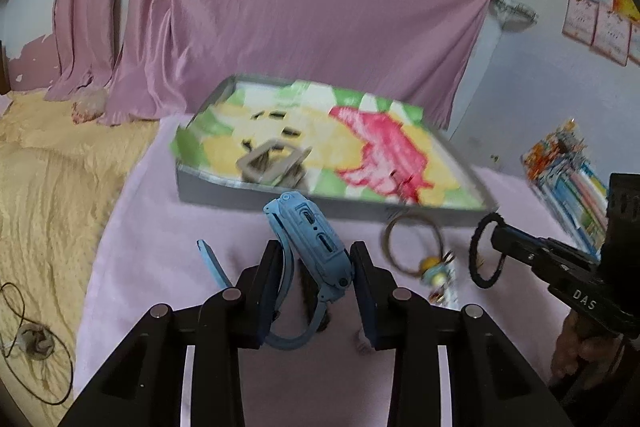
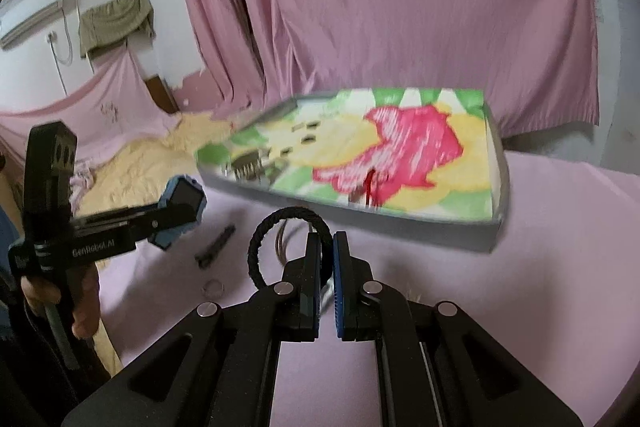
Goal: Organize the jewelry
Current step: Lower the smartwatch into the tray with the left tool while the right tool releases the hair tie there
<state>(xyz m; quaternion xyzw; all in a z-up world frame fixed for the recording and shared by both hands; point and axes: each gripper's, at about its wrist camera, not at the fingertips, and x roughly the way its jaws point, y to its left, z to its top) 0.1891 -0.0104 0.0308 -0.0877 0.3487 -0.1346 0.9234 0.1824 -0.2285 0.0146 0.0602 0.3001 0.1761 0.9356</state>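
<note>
Jewelry is split between my two tools right now. My left tongs (image 1: 312,259) are clamped on the light blue plastic smartwatch (image 1: 316,239), pads pressing the case from both sides with the strap dangling below, held in the air just short of the shallow grey tray (image 1: 256,193) with the floral pink, yellow and green lining. My right tongs (image 2: 327,255) are pinched together on the black fabric hair-tie loop (image 2: 276,227), which hangs to their left, also raised in front of the same tray. I judge both are lifted so they clear the tray's near wall.

Inside the tray, toward its left end, lie a grey rectangular buckle-like piece (image 1: 268,163) and some small dark bits too blurred to identify. Just before the tray's near wall, on the pink cloth covering the bench (image 1: 160,227), rests a thin brown bangle (image 1: 412,243) with beaded charms (image 1: 434,269). It looks like it awaits collection.
</note>
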